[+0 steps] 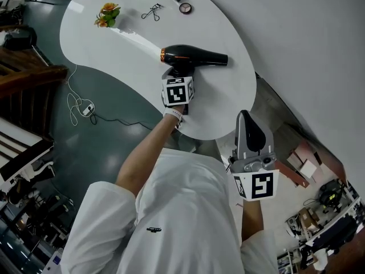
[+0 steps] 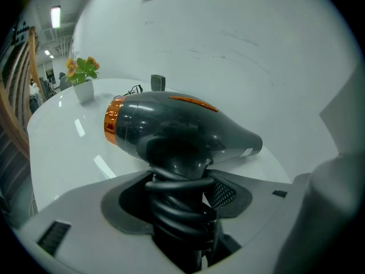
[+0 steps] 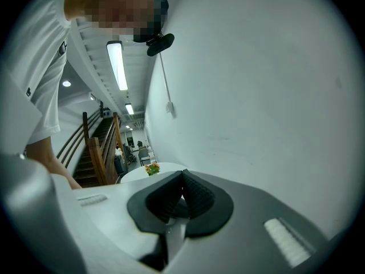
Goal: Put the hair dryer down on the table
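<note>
The hair dryer [image 1: 197, 56] is glossy black plastic; the table [image 1: 114, 50] is smooth, glossy white.

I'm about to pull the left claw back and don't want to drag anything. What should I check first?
1. Hair dryer lying on the table: ok.
2. Left claw open: ok, a gap shows beside the handle between its jaws.
3. Cord wound on the handle, free of the pads: cannot tell.
4. Eyelash curler and flowers apart from the dryer: ok.
5. Right claw shut and empty: ok.
</note>
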Demonstrator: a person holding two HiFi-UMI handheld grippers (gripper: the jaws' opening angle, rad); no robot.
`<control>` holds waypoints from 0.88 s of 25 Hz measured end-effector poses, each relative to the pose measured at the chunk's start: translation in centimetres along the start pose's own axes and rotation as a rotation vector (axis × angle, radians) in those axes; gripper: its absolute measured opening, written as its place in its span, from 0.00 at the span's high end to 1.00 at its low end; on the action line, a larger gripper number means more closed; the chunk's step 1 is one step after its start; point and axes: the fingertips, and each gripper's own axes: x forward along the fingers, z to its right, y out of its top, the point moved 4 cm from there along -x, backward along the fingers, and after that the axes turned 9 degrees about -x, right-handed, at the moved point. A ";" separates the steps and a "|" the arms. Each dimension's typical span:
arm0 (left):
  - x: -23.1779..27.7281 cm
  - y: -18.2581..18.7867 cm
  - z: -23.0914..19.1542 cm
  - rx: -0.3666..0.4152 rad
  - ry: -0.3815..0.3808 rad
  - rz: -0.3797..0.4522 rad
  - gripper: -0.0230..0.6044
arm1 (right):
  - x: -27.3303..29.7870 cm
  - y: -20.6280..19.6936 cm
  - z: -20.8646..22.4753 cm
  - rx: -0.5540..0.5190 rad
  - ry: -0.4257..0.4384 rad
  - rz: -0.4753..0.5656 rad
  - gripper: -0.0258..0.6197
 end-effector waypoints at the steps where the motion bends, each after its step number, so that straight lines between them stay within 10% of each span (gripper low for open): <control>1: 0.0 0.0 0.0 -0.004 -0.008 -0.003 0.53 | -0.1 0.0 0.0 0.000 -0.002 0.000 0.94; 22: -8.3 0.8 -0.8 -0.030 -0.211 0.115 0.48 | -0.8 2.4 -1.8 -0.044 0.022 0.057 0.94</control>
